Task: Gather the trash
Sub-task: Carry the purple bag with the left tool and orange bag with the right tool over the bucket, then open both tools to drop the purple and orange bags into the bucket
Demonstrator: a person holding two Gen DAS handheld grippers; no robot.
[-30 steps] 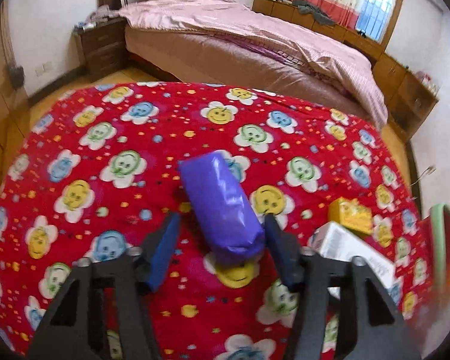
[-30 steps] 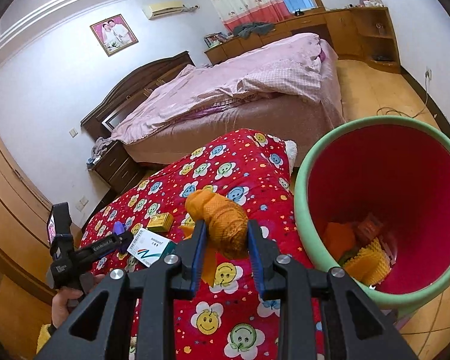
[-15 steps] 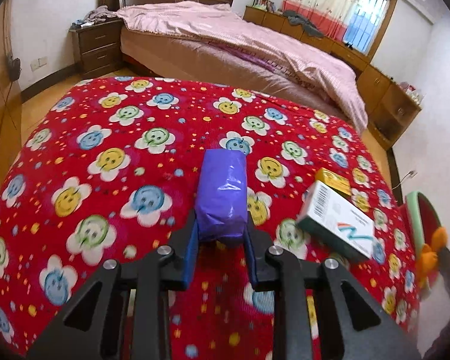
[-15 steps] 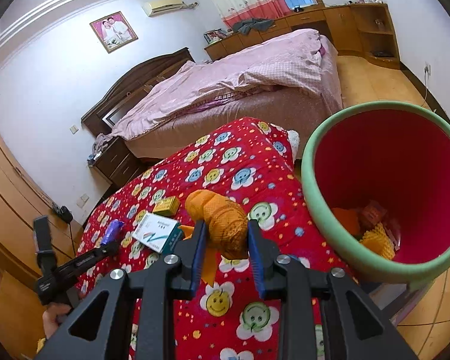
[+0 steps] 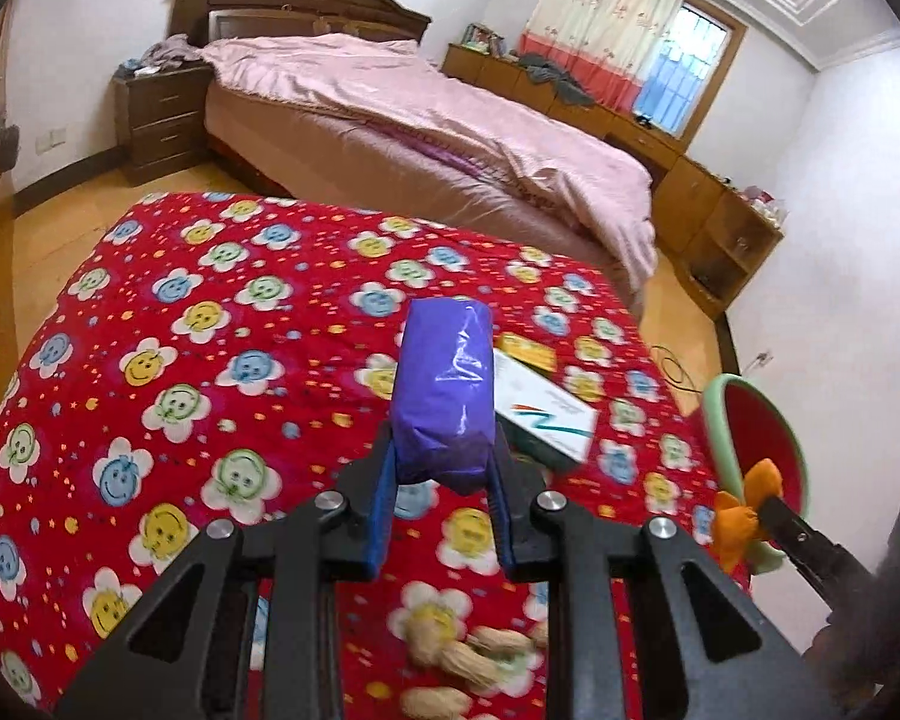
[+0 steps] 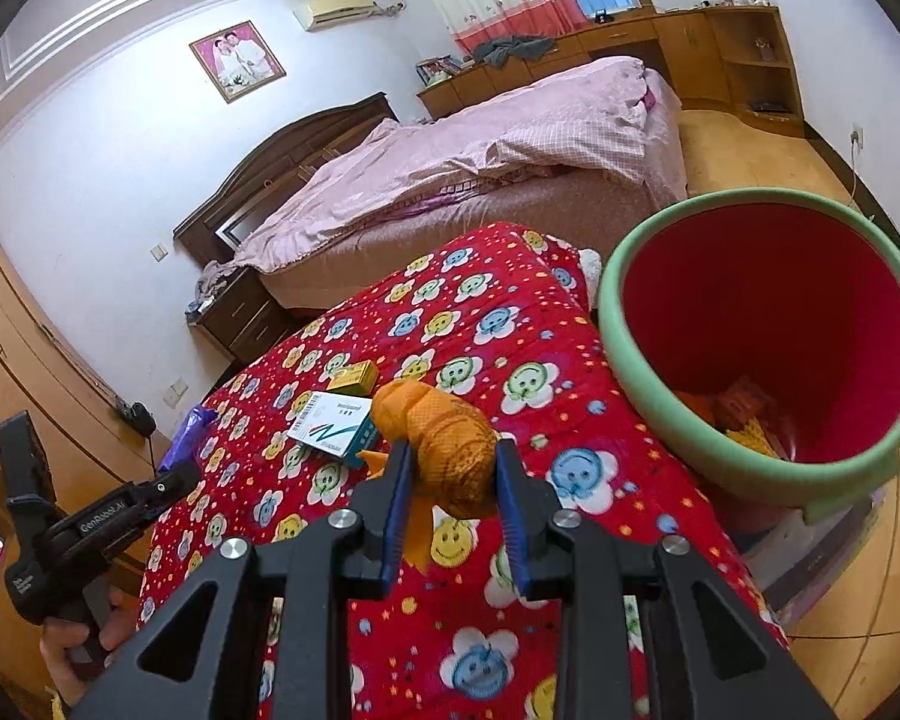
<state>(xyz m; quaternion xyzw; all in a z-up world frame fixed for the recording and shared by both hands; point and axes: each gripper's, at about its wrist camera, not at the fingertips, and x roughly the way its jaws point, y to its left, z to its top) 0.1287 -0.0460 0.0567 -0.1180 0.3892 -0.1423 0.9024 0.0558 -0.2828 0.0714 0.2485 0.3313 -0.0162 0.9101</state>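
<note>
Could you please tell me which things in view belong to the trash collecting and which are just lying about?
Part of the job:
purple packet in the left hand-held gripper
orange mesh bundle in the right hand-held gripper
white box
yellow box
red bin

Just lying about:
bed
nightstand
framed photo
</note>
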